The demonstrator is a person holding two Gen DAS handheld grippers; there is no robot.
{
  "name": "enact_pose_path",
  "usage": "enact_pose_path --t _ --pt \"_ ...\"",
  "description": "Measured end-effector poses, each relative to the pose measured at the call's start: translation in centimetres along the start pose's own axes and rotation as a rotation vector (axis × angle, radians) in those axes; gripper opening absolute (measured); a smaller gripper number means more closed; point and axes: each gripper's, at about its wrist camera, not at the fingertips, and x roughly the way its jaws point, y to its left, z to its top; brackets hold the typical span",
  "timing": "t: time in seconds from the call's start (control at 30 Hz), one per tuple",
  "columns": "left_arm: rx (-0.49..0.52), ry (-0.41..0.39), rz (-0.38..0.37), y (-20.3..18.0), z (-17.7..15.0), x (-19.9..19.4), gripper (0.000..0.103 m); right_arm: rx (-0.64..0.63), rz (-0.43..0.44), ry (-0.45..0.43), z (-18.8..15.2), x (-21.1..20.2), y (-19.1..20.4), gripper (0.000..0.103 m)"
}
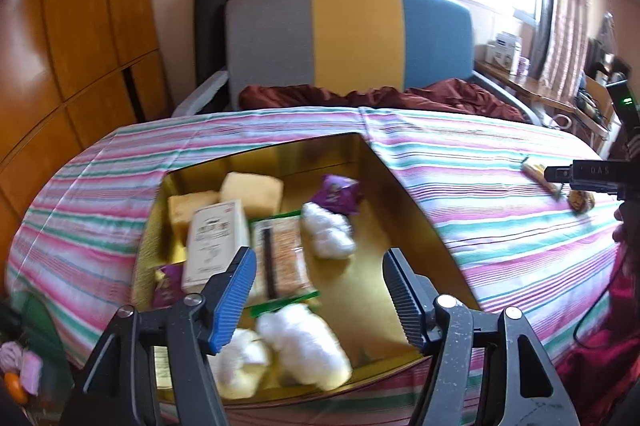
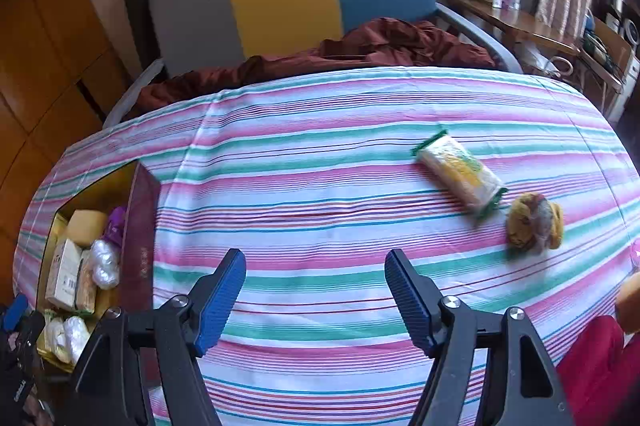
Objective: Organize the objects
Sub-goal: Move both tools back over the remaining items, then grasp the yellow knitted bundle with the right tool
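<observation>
Left gripper released, empty, over gold box. Right gripper released, empty, above striped cloth. White carton print blurred, unreadable.

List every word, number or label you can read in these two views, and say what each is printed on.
"DAS" (first letter unsure): black side of the right gripper.
Blurred, unreadable: dark print on the white cardboard carton in the gold-lined box.
Too small: print on the white boxes on the wooden desk.
Too small: pale marks on the gold-lined box's maroon outer wall.
</observation>
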Motion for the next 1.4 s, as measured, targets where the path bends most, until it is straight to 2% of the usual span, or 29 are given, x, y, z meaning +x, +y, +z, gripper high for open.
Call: enact_pose_path --t 0.07,0.17,0.37,0.47,0.57,0.7,0.8,0.93,0.97,1.0,1.1,1.3,1.4 --pt "0.015 0.002 -0.023 -1.1 0.4 0.3 0.068 0.049 -0.028 -0.001 0.4 -0.4 -2.5 0.075" --pt "0.041 0.007 -0.058 -2.7 0.8 0.7 0.068 0.123 -0.078 -0.018 1.2 -1.4 -6.6 0.082" --pt "0.087 0.029 -0.122 -5.8 1.1 1.8 0.068 0.354 -0.164 -0.08 2.3 -3.7 -15.6 0.083" --pt "0.111 0.044 -0.147 -7.3 1.2 2.2 0.07 0.397 -0.198 -0.069 2.8 -3.4 -18.4 0.083" --pt "0.126 0.057 -0.17 -8.5 1.3 2.5 0.071 0.393 -0.215 -0.014 3.0 -1.7 -19.5 0.083" --pt "0.152 0.068 -0.196 -10.2 1.5 2.8 0.071 0.391 -0.184 0.099 3.6 1.5 -20.0 0.083" --pt "0.17 0.077 -0.215 -11.6 1.7 3.1 0.071 0.366 -0.228 0.12 4.3 3.3 -19.8 0.083" --pt "0.191 0.087 -0.243 -13.3 2.2 3.5 0.072 0.357 -0.263 0.206 3.9 6.4 -20.6 0.082" --pt "0.196 0.091 -0.251 -13.8 2.3 3.7 0.072 0.355 -0.255 0.232 3.6 7.0 -20.8 0.076" --pt "0.199 0.096 -0.258 -14.2 2.4 3.9 0.072 0.362 -0.23 0.255 3.2 7.3 -20.9 0.058" --pt "0.196 0.12 -0.29 -15.8 2.6 4.7 0.072 0.352 -0.237 0.206 3.4 6.3 -20.7 0.05" --pt "0.217 0.165 -0.327 -19.5 3.8 6.9 0.072 0.453 -0.216 0.112 3.0 3.9 -22.5 0.05" --pt "0.189 0.222 -0.354 -21.3 4.9 9.1 0.072 0.5 -0.183 0.044 3.1 2.6 -23.2 0.05"
